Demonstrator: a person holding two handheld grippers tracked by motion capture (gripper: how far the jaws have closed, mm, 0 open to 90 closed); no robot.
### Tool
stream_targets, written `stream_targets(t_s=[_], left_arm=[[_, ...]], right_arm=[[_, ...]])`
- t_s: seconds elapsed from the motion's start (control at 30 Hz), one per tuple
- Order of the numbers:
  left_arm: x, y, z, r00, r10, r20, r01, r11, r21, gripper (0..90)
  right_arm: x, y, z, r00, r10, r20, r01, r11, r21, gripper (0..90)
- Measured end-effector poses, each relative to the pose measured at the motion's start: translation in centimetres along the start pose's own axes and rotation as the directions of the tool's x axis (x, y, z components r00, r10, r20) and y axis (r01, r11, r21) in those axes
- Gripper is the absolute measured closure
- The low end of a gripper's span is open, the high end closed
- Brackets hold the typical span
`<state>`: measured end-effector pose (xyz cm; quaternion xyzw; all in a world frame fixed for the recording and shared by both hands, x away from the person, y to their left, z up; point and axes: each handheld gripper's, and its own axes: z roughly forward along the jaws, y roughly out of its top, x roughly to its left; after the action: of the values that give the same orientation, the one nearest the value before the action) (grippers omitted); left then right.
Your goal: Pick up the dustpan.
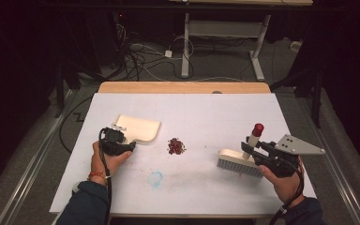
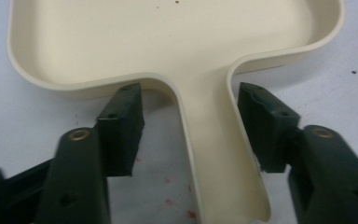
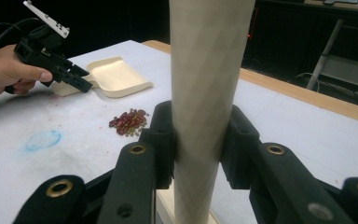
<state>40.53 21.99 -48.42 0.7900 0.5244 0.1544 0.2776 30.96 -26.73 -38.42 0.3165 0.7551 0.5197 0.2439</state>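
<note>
Dustpan (image 2: 168, 42) handle lies between open left tongs (image 2: 191, 126).

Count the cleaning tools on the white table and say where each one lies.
2. The cream dustpan lies at the left, its handle between the left gripper's open fingers. The brush stands at the right, held by the right gripper.

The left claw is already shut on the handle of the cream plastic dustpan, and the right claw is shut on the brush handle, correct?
Not fully. In the left gripper view the left claw is open: its jaws stand on either side of the cream plastic dustpan handle, with gaps showing. The right claw is indeed shut on the cream brush handle.
</note>
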Motion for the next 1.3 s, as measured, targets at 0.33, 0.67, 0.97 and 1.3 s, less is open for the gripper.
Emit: stream_targets(t_s=[0.33,0.67,0.97,1.3], left_arm=[[0.2,-0.1,0.0,0.9999,0.008,0.013,-0.008,0.9998,-0.017,63.8],[0.9,-0.5,-1.6,0.9993,0.013,-0.036,-0.014,0.9987,-0.048,64.0],[1.3,-0.3,-3.9,0.9974,0.028,-0.066,-0.035,0.9933,-0.110,64.0],[1.0,-0.8,-6.2,0.9960,0.062,-0.063,-0.071,0.9860,-0.151,64.0]], right_arm=[[0.1,-0.1,0.2,1.0000,0.000,-0.005,0.001,1.000,0.011,69.7],[-0.1,0.3,0.2,1.0000,-0.004,-0.005,0.004,1.000,-0.003,69.7],[-0.9,0.1,0.6,0.9999,0.005,0.014,-0.005,1.000,0.005,69.7],[-0.5,0.2,0.8,0.9998,-0.013,0.013,0.013,1.000,0.010,69.7]])
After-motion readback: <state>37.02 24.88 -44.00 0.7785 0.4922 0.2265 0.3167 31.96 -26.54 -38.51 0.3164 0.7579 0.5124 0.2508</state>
